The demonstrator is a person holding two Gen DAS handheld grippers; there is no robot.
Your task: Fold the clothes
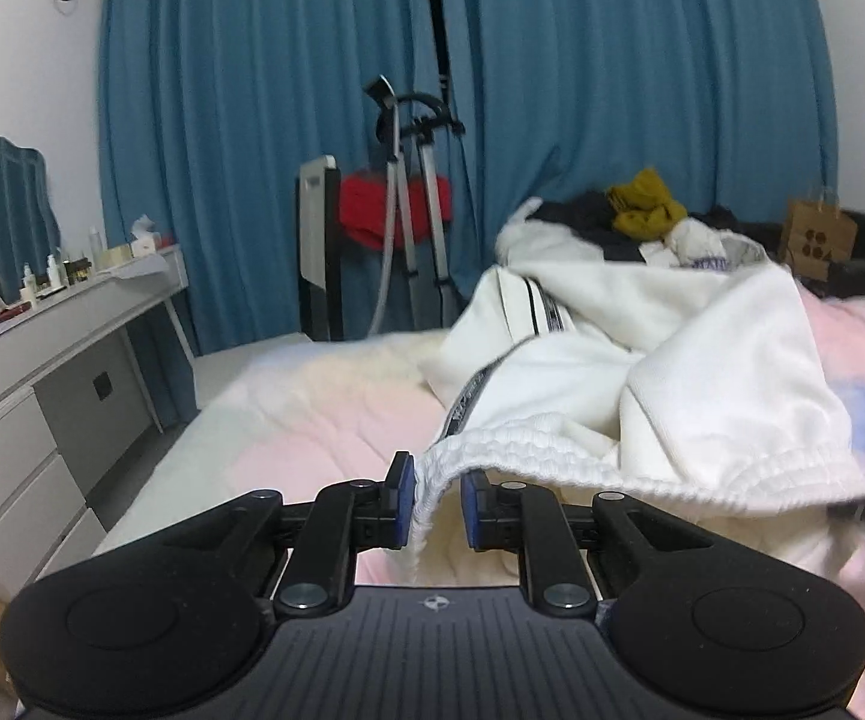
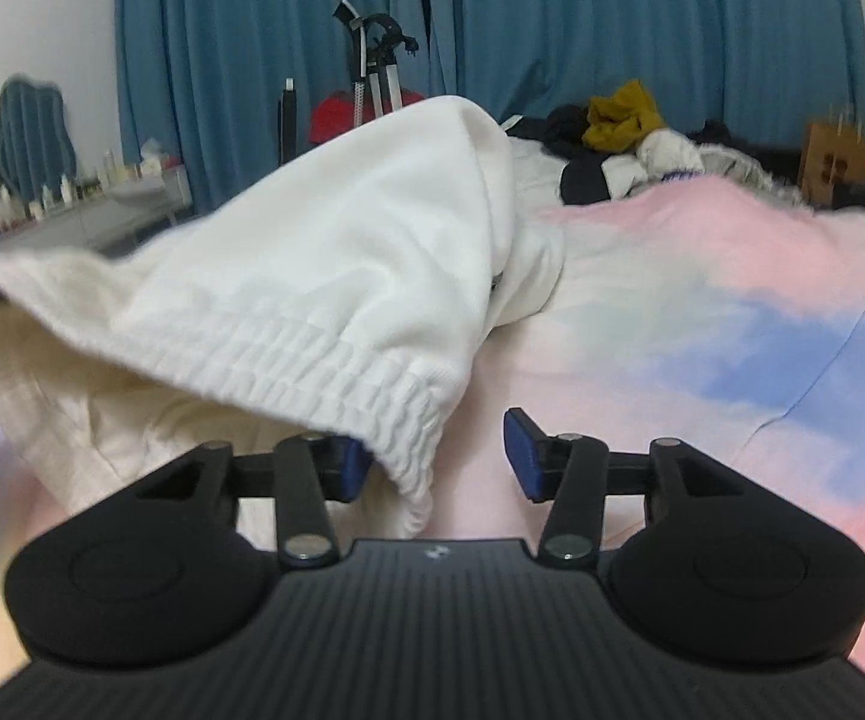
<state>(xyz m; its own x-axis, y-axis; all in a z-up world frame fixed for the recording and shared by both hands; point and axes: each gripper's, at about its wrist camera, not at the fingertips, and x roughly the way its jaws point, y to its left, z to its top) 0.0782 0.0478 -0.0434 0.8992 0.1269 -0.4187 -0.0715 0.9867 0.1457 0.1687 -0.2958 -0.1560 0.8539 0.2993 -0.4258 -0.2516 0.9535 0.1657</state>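
A white garment (image 1: 642, 372) with a ribbed elastic waistband and a dark striped side trim lies bunched on the pink and blue bed cover (image 1: 312, 420). My left gripper (image 1: 438, 489) is shut on the left end of that waistband, and the fabric rises out from between its blue pads. In the right wrist view the same white garment (image 2: 324, 252) hangs lifted on the left. Its waistband corner droops between the fingers of my right gripper (image 2: 438, 456), against the left pad. That gripper is open, its right pad standing clear over the bed cover (image 2: 702, 300).
A pile of other clothes with a mustard piece (image 1: 642, 210) lies at the bed's far end, beside a brown paper bag (image 1: 816, 234). A grey dresser (image 1: 42, 360) with bottles runs along the left wall. A garment steamer (image 1: 414, 210) stands before blue curtains.
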